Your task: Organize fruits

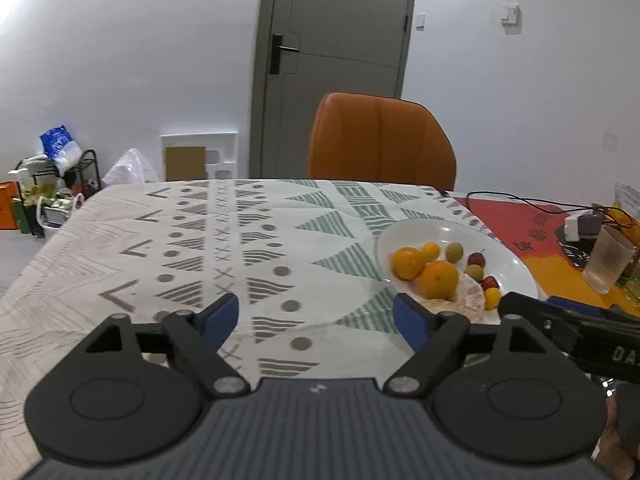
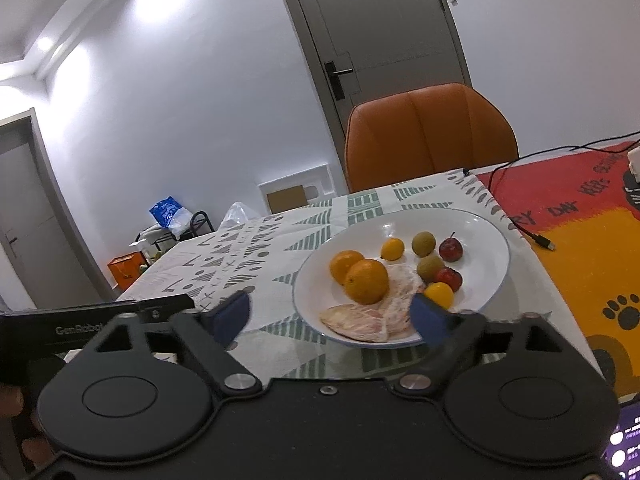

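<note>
**Both grippers spread wide above the table, fruit gathered on the white plate**

We hold the left gripper tilted down over the patterned tablecloth, its blue-padded fingers spread wide with nothing but cloth between them; the plate sits just off its right finger. We hold the right gripper angled down toward the near rim of the plate, jaws released and wide apart, gripping nothing; its right pad overlaps the plate's near edge in the view, and whether it touches we cannot tell. The left gripper's black body juts in at the left of the right wrist view, beside the right one.

The plate is white, shallow and round, with a thin blue rim; it holds all the fruit we see: two oranges touching each other, two small yellow fruits, two dull green ones, two dark red ones with stems, and pale peeled citrus segments, pinkish and membranous, lying at the near side under the front orange.

The cloth is matte, printed with grey and green triangles, dots and crosses; to its right lies a red and orange mat with paw prints, crossed by a black cable. A frosted plastic cup stands on that mat; an orange padded chair faces the table's far edge.
</note>
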A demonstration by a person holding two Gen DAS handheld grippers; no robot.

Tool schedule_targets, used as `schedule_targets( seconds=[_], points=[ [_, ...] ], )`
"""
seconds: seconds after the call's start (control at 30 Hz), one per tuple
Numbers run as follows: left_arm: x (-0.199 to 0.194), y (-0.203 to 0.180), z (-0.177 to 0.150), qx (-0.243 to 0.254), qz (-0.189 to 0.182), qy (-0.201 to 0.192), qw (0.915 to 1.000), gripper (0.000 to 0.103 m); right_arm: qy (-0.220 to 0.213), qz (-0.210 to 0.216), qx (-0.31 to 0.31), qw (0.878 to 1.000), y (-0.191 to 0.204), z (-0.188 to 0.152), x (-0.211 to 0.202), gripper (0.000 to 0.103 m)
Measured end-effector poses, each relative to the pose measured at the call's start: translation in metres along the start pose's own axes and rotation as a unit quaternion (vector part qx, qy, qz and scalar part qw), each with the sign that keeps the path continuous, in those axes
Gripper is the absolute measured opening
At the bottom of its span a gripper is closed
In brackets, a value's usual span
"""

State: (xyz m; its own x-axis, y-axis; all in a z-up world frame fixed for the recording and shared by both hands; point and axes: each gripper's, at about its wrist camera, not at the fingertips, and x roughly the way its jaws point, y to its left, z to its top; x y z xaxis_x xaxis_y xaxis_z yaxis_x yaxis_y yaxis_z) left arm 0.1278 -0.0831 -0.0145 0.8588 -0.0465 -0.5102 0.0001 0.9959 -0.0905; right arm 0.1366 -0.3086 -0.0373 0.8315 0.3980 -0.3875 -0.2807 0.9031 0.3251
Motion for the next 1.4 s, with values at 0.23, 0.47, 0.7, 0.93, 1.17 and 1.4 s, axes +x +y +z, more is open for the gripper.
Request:
schedule_targets(
  seconds=[0.23,0.47,0.7,0.93,1.17,1.4],
  points=[
    [-0.016,0.018,-0.005,-0.015,0.019,-0.005,0.9997,0.09,0.001,-0.002,-0.011,1.0,0.017,-0.003,-0.007,0.103],
    [-0.034,0.033,-0.01,-0.021,0.029,-0.01,0.9993,0.094,0.005,-0.012,-0.021,1.0,0.028,-0.006,-0.016,0.103],
    [-0.052,0.039,-0.014,-0.015,0.034,-0.015,0.9992,0.095,0.011,-0.005,-0.046,0.999,0.04,-0.009,-0.027,0.103],
    [-0.063,0.046,-0.024,-0.01,0.042,-0.006,0.9991,0.095,0.014,-0.003,-0.059,0.998,0.049,-0.01,-0.035,0.103],
    [-0.073,0.053,-0.029,-0.014,0.048,0.005,0.9987,0.096,0.021,-0.001,-0.057,0.998,0.055,-0.011,-0.037,0.103],
    [-0.088,0.055,-0.034,-0.011,0.044,0.016,0.9988,0.096,0.033,0.002,-0.059,0.998,0.064,-0.015,-0.043,0.103]
  ],
)
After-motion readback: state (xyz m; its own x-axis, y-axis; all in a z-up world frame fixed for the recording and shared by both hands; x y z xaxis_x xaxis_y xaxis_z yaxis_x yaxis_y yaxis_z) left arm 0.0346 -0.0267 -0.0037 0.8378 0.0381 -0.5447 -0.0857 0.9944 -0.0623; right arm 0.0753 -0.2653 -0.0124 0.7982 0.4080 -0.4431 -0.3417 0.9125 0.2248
